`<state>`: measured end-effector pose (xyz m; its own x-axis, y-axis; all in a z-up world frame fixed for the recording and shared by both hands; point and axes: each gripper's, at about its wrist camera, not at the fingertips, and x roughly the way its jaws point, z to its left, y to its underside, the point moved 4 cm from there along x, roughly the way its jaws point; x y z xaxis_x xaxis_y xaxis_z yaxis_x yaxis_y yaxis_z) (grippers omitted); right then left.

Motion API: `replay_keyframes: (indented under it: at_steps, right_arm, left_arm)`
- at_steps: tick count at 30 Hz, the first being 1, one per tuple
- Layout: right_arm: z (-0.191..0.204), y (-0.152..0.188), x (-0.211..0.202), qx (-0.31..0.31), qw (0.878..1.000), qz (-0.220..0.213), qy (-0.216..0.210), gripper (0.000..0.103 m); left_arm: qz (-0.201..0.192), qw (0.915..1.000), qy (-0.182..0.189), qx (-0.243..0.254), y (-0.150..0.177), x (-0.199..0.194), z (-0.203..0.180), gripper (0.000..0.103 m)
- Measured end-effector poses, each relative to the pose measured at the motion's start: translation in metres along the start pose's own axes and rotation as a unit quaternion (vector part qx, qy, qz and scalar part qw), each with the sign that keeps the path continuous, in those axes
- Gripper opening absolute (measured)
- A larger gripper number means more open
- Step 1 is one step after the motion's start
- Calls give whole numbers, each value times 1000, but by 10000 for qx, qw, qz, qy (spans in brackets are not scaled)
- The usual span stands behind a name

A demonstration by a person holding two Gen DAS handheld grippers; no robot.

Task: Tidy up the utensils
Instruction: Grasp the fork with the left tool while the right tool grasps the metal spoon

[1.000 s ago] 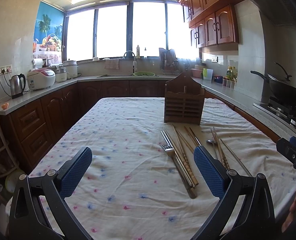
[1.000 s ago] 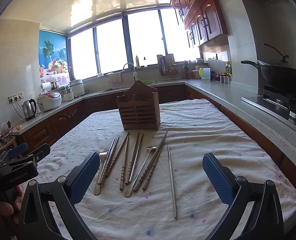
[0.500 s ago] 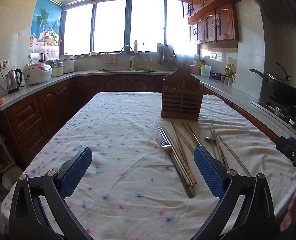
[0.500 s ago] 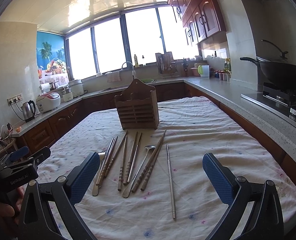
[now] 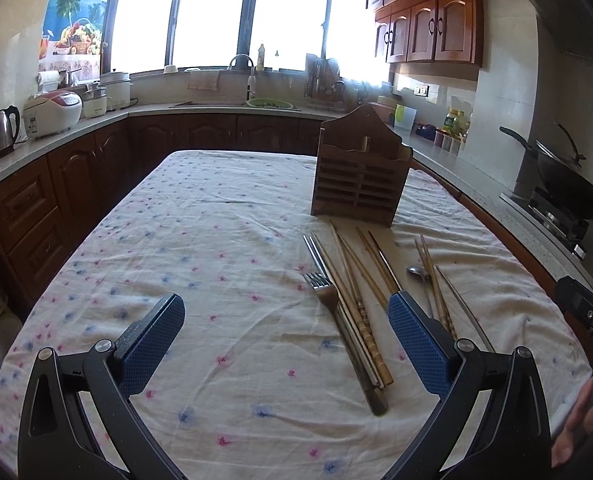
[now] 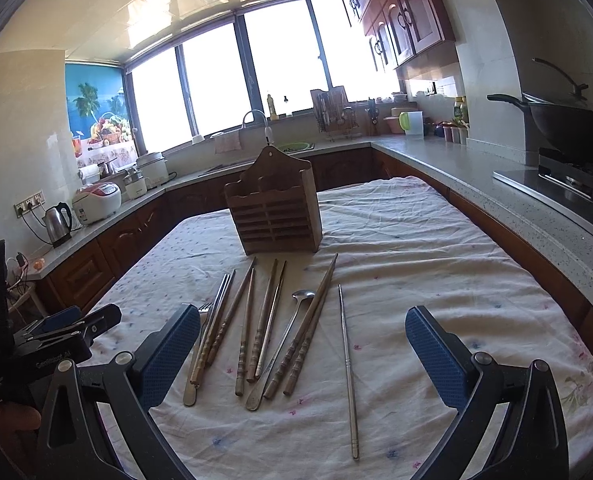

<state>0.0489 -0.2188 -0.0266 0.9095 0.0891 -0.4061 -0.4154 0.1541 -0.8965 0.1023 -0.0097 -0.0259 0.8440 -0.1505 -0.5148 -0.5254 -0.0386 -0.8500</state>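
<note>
Where claw [image 5: 284,338] intrudes, spoon [image 5: 418,276] handle hidden.

The left gripper [image 5: 286,336] tilts its view downward: the holder [image 5: 360,176] now sits lower in the frame, and the fork [image 5: 324,296] and chopsticks [image 5: 356,292] spread larger at centre right. The right gripper [image 6: 302,344] edges forward, so the holder [image 6: 274,208] looms bigger at centre.

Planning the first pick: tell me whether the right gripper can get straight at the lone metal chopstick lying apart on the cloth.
Probably yes. The right gripper is open, and the metal chopstick lies alone ahead between its fingers, clear of the wooden chopsticks, with nothing over it.
</note>
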Motion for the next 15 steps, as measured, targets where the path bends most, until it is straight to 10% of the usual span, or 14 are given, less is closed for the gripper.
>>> replay_keyframes:
  at_steps: [8,15]
  right_arm:
    - [0,-11,29,185,9990,319,-236,96]
    - [7,-15,75,499,9916,1015,-634,59]
  left_arm:
    - [417,9988,212,-159,-9,32,1,95]
    - [1130,9896,701,-551,-8,69,3,79]
